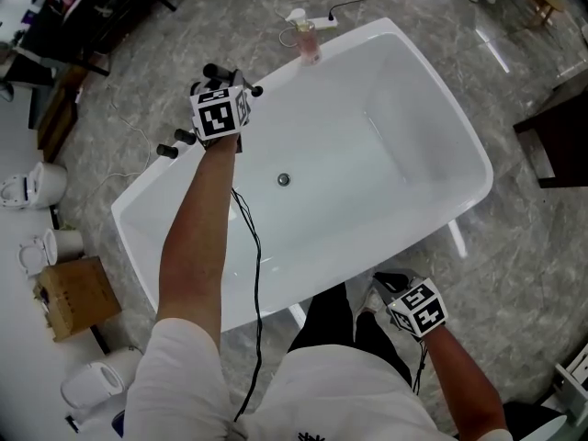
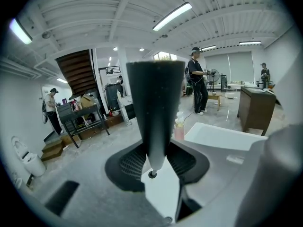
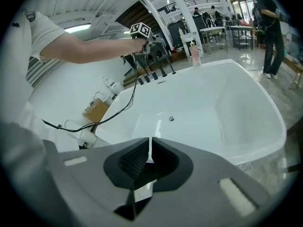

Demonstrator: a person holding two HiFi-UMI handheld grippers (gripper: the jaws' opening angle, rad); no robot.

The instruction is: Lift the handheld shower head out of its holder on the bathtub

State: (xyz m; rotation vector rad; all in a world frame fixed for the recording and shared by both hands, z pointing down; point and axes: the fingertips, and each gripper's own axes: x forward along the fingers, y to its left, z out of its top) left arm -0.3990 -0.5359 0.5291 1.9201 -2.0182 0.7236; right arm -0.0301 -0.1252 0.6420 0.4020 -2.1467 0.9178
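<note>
A white bathtub (image 1: 439, 81) lies across the floor in the head view. My left gripper (image 1: 225, 83) is over its far left rim, shut on the black handheld shower head (image 1: 223, 71). In the left gripper view the shower head's dark tapered handle (image 2: 155, 103) stands upright between the pads of the left gripper (image 2: 156, 167), lifted above the tub. Black tap knobs (image 1: 175, 143) line the rim just below it; the holder itself is hidden. My right gripper (image 1: 384, 289) hangs at the tub's near rim, and in its own view the right gripper (image 3: 150, 150) is shut with nothing held.
A pink bottle (image 1: 308, 42) stands on the far rim by a white plug strip. The drain (image 1: 284, 180) sits mid-tub. A cardboard box (image 1: 78, 297) and white toilets (image 1: 32, 186) lie left. A dark cabinet (image 1: 556, 141) is right. People (image 2: 198, 86) stand beyond.
</note>
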